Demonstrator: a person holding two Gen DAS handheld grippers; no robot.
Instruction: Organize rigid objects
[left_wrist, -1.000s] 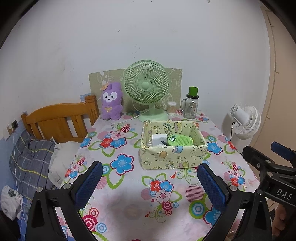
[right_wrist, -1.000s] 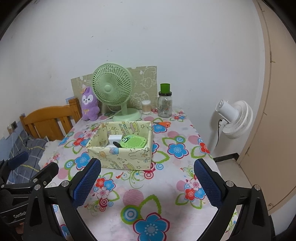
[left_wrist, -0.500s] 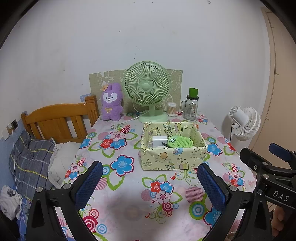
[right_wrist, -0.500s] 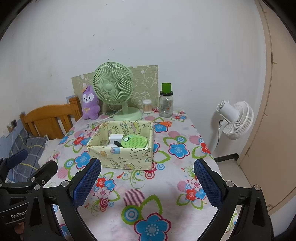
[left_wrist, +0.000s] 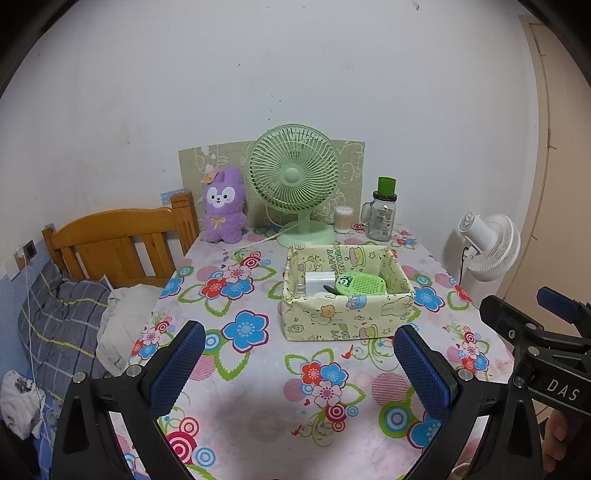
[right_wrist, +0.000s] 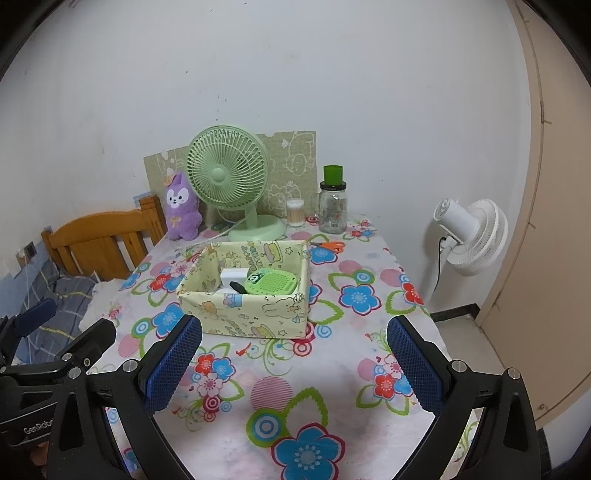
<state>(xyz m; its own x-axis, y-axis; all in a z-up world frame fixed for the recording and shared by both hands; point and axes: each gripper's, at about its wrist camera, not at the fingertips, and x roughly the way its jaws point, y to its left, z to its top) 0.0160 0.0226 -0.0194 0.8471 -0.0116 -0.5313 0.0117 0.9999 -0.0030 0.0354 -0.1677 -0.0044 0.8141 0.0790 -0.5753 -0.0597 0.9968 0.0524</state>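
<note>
A pale yellow fabric box (left_wrist: 347, 321) (right_wrist: 243, 314) sits mid-table on the flowered cloth. Inside lie a green perforated gadget (left_wrist: 360, 284) (right_wrist: 271, 283), a white block (left_wrist: 319, 280) (right_wrist: 232, 276) and a dark slim item (right_wrist: 236, 286). Orange-handled scissors (right_wrist: 330, 246) lie on the cloth behind the box. My left gripper (left_wrist: 295, 369) hangs open over the near part of the table, nothing between its blue pads. My right gripper (right_wrist: 293, 365) is open too, short of the box and holding nothing.
Along the back stand a green desk fan (left_wrist: 295, 184), a purple plush (left_wrist: 223, 206), a cotton-swab tub (left_wrist: 343, 219) and a green-lidded jar (left_wrist: 382, 218). A wooden bed frame (left_wrist: 118, 243) with bedding is left of the table; a white floor fan (right_wrist: 469, 236) is right.
Both grippers have drawn back slightly from the table, so the box looks a little farther away. Both stay open and nothing on the table moved.
</note>
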